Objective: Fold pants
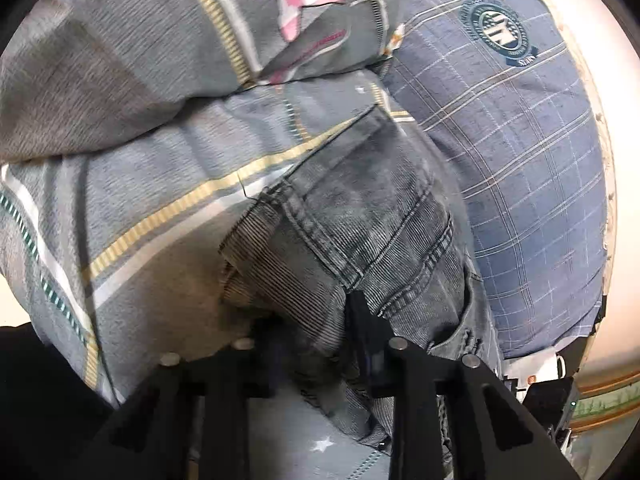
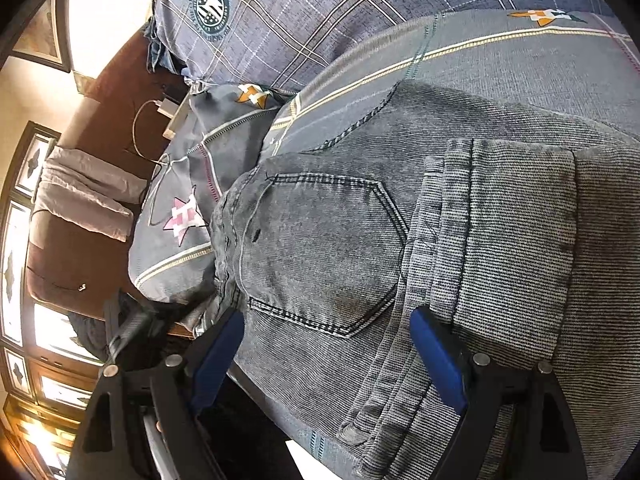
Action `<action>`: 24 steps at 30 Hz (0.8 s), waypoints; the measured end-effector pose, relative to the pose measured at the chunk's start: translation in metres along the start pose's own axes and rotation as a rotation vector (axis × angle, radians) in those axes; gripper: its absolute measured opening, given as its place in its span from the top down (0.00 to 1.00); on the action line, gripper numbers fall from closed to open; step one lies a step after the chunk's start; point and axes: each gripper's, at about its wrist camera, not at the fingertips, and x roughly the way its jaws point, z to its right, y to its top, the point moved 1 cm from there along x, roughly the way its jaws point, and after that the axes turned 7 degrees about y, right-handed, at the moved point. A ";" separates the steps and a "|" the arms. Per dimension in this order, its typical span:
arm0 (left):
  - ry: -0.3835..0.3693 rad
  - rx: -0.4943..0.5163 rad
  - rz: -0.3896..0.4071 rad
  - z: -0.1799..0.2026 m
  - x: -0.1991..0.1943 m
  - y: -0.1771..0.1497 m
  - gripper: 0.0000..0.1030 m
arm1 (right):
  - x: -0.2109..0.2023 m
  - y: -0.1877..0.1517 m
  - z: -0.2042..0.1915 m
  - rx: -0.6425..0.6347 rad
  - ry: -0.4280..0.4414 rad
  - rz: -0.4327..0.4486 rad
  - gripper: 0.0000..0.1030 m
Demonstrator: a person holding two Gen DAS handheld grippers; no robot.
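My left gripper (image 1: 320,320) pinches a jeans (image 2: 328,248) fold; right gripper (image 2: 328,344) gapes wide over the back pocket (image 2: 320,252), near the pillow (image 1: 520,140).

The pants (image 2: 360,240) lie on the bedspread (image 2: 500,68) of a bed, folded into layers, with the leg hems (image 2: 508,216) stacked on top beside the back pocket (image 2: 320,256). Behind them a pillow (image 2: 304,12) rests at the head of the bed. In the left wrist view the pillow (image 1: 512,152) lies right of the pants (image 1: 360,220), a bunched fold of bedspread (image 1: 160,60) behind and left.
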 end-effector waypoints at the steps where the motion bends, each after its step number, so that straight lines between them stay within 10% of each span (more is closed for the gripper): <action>1: 0.002 0.003 0.000 -0.001 0.000 0.000 0.75 | 0.000 0.000 0.000 -0.005 -0.006 -0.002 0.15; 24: 0.113 0.268 0.099 0.031 0.005 -0.007 0.75 | 0.054 0.038 -0.051 -0.066 -0.214 -0.088 0.13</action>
